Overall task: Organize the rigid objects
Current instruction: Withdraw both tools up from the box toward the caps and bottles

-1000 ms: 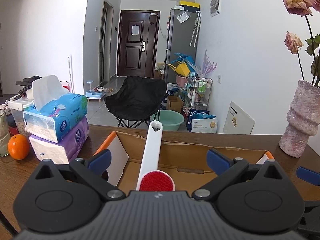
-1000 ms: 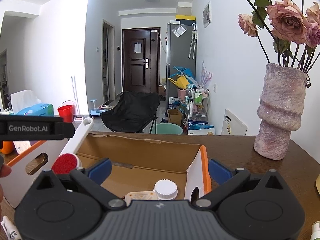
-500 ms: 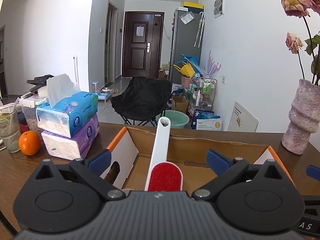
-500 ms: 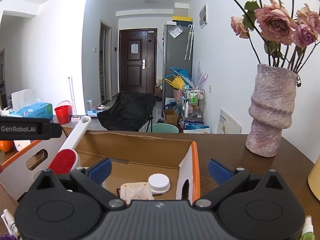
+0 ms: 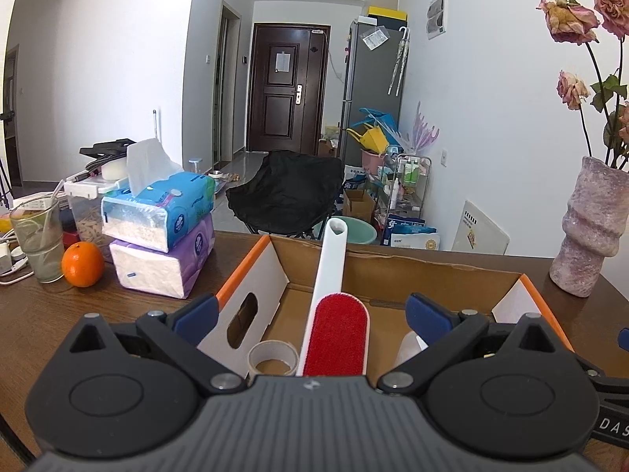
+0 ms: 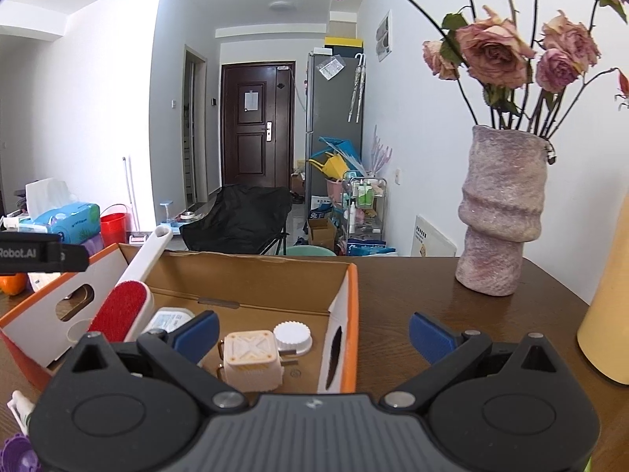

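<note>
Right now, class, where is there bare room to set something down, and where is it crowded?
Free: the table between box and vase, and between box and tissues. Crowded: the box's left end, holding brush, tape roll and bottle.

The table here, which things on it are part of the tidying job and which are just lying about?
Part of the job:
- cardboard box
- lint brush, leaning in the box
- tape roll
- cream cube
- white cap

Just lying about:
- tissue packs
- orange
- glass
- vase
</note>
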The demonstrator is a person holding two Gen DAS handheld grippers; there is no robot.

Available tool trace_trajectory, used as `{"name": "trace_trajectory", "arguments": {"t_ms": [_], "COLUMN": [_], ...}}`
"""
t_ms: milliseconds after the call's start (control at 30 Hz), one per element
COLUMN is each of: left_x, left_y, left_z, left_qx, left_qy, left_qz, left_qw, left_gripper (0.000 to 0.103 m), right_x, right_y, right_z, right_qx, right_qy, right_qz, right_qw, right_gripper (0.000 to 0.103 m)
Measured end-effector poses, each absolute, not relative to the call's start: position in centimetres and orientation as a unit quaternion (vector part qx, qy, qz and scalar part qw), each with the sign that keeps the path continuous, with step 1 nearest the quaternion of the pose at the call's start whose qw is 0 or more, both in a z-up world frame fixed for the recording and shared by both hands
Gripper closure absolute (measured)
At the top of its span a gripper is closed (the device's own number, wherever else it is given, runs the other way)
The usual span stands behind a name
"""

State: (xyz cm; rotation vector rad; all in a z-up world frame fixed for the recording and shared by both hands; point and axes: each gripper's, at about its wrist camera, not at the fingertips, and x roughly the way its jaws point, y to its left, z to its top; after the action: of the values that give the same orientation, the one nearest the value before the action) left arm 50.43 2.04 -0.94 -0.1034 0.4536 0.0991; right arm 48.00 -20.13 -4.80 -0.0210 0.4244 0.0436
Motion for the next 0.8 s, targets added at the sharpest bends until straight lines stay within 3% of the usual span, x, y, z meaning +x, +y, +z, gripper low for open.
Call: {"name": "trace_trajectory", "arguments": {"t_ms": [800], "left_x": [42.7], "left_y": [2.8], "left_z": [-1.4], "left_qx": [-0.057], "left_qy": [0.227], "left_qz": [0.059], "left_qw": [0.970], "left_gripper": [0.000], "right_x": [39.8], "right_y": [-23.8], "right_z": [-5.0], "right_qx": [0.020], "right_qy": [0.184], "right_qz": [-0.016], "right_qw": [0.983], "right_gripper": [0.000]}}
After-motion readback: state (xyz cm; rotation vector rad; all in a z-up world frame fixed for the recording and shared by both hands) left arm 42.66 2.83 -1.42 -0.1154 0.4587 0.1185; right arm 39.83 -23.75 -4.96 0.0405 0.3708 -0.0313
